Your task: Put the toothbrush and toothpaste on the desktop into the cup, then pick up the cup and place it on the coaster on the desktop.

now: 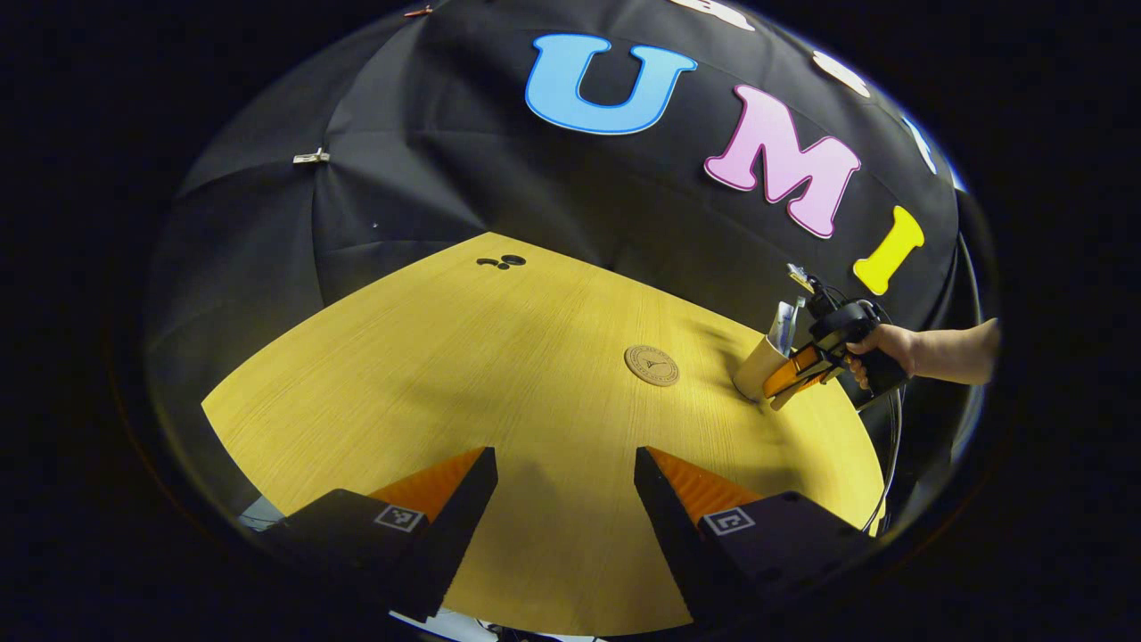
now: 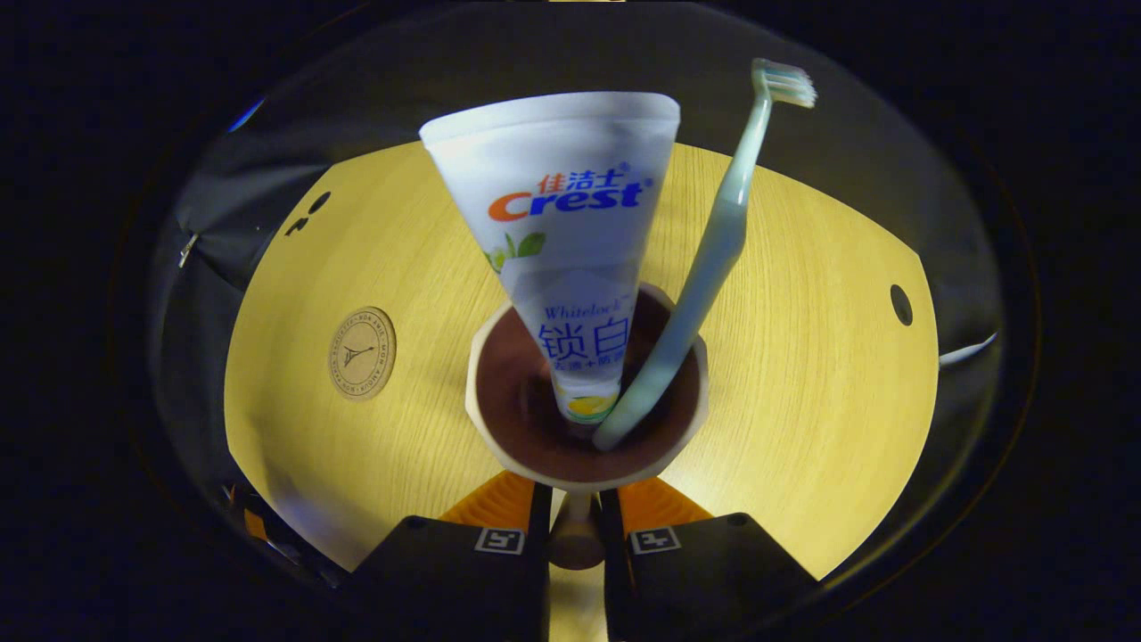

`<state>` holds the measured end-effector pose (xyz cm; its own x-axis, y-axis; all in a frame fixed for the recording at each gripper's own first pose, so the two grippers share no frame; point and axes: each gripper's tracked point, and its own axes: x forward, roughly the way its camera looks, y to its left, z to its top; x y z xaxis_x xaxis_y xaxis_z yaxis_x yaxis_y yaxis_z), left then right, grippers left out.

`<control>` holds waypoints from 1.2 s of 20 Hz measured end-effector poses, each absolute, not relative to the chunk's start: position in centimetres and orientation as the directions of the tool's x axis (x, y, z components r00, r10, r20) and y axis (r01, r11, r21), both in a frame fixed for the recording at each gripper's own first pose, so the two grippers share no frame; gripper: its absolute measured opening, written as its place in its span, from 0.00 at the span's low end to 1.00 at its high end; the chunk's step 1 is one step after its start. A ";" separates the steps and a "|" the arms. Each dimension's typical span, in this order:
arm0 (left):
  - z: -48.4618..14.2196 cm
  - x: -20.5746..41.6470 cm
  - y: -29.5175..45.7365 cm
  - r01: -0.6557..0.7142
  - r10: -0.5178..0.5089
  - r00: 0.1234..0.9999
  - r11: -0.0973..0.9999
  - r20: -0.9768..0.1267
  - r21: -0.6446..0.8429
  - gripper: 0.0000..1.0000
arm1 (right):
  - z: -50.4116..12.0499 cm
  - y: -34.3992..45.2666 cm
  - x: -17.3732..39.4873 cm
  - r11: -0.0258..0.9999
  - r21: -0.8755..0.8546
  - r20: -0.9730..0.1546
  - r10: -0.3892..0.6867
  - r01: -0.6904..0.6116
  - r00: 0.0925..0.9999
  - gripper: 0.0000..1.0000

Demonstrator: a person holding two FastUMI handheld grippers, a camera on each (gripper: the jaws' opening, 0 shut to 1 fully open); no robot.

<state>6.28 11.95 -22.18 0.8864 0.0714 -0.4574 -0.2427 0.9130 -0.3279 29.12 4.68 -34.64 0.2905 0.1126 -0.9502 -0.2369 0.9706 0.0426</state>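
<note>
The cup (image 2: 584, 419), holding toothpaste (image 2: 566, 241) and toothbrush (image 2: 704, 267), tilts at the desk's right, its handle clamped in our right gripper (image 2: 577, 526). We should level it, then carry it to the coaster (image 2: 361, 353). Our left gripper (image 1: 566, 499) hangs apart.

Recording booth: black cloth wall (image 1: 428, 178), wooden desktop (image 1: 463, 357).

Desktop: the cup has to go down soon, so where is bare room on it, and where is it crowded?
The coaster is bare, with open wood all around it. The widest free patch runs from the left gripper up to the small dark holes. It is crowded at the desktop's edge, where the right gripper grips the cup's handle with toothpaste and toothbrush inside.
</note>
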 end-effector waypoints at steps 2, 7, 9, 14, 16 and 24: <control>-22.2 6.2 11.8 -0.240 0.069 0.887 0.913 -0.457 -0.329 0.98 | -34.3 4.8 29.2 0.967 0.030 -0.946 0.110 -0.254 0.306 0.28; -22.9 6.0 11.4 -0.241 0.060 0.882 0.910 -0.467 -0.339 0.98 | -32.8 6.8 29.3 0.953 0.030 -0.926 0.140 -0.300 0.351 0.28; -22.9 5.7 11.2 -0.241 0.054 0.883 0.905 -0.467 -0.351 0.98 | -32.4 8.3 29.1 0.950 0.044 -0.921 0.158 -0.309 0.356 0.28; -22.9 4.9 11.6 -0.244 0.063 0.883 0.908 -0.465 -0.342 0.98 | -32.3 12.2 28.4 0.932 0.055 -0.922 0.185 -0.358 0.340 0.27; -22.9 4.4 11.9 -0.251 0.068 0.884 0.903 -0.462 -0.348 0.98 | -32.4 13.9 28.3 0.925 0.059 -0.920 0.196 -0.375 0.338 0.27; -24.2 2.5 12.8 -0.289 0.084 0.873 0.883 -0.480 -0.371 0.98 | -33.0 19.2 27.2 0.895 0.060 -0.927 0.214 -0.442 0.307 0.28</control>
